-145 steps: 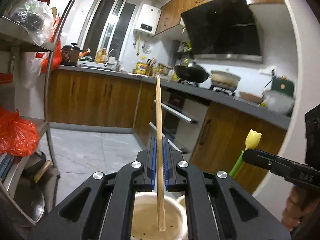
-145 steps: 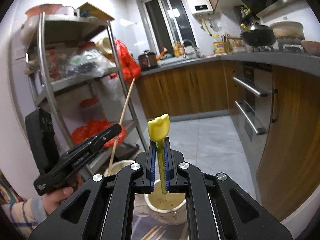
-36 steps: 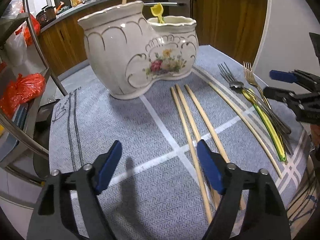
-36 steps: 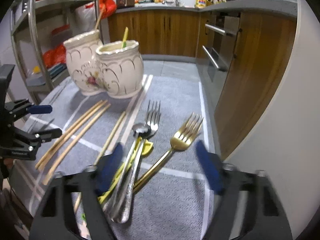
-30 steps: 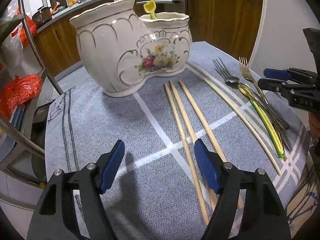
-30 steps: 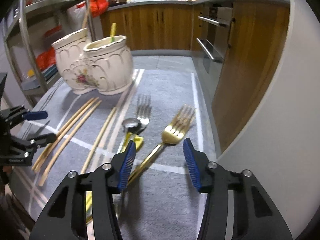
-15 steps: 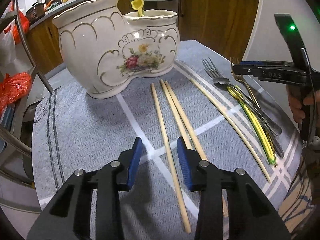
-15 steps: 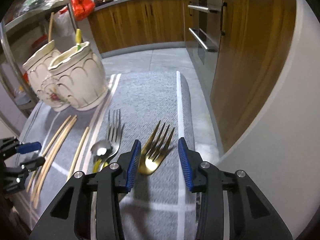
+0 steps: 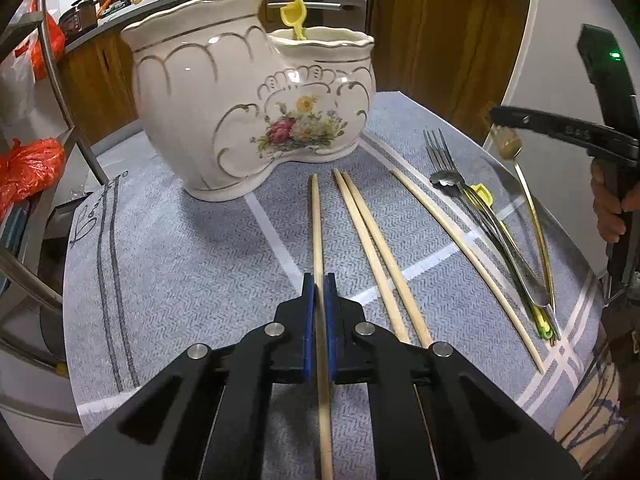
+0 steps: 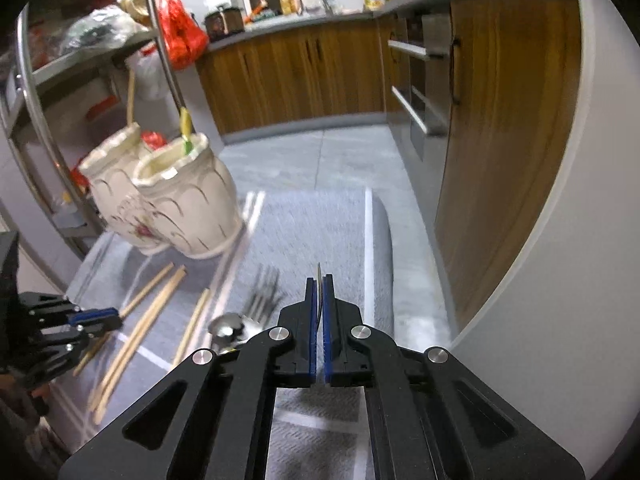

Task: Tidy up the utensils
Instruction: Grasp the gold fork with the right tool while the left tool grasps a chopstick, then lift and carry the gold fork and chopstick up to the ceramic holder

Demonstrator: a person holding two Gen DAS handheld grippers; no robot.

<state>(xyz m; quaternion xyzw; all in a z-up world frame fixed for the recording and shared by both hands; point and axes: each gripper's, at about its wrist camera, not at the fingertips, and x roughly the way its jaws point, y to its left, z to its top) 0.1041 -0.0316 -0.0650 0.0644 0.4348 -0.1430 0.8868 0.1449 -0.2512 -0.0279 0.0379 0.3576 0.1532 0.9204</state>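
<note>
While the left tool (image 9: 319,280) points down at the bench (image 9: 168,264), its blue pads (image 9: 308,312) have just been closing and now pinch a wooden chopstick (image 9: 317,216) that lies on the grey striped cloth (image 9: 200,240); the stick's far end points toward the white flowered double holder (image 9: 256,112), which stands upright at the back of the cloth with a yellow-tipped utensil (image 9: 294,14) in its right-hand compartment; three more chopsticks (image 9: 372,232) lie loose just to the right; beyond them a silver fork (image 9: 440,152) and a spoon (image 9: 452,180) rest across a yellow-and-green piece (image 9: 482,196); at the right edge the right tool (image 9: 498,118) grips the head of a gold fork (image 9: 532,208), whose handle slopes down to the other cutlery; a hand (image 9: 612,204) holds that tool's grip.

From the right wrist, the right tool (image 10: 319,280) has also just been closing and is clamped on the gold fork (image 10: 319,270), seen edge-on as a thin sliver between the pads; the silver fork (image 10: 264,284) and spoon (image 10: 226,328) lie blurred to its left; the holder (image 10: 176,196) sits further back on the left; the left tool (image 10: 100,314) shows at the left edge over the chopsticks (image 10: 152,312).
</note>
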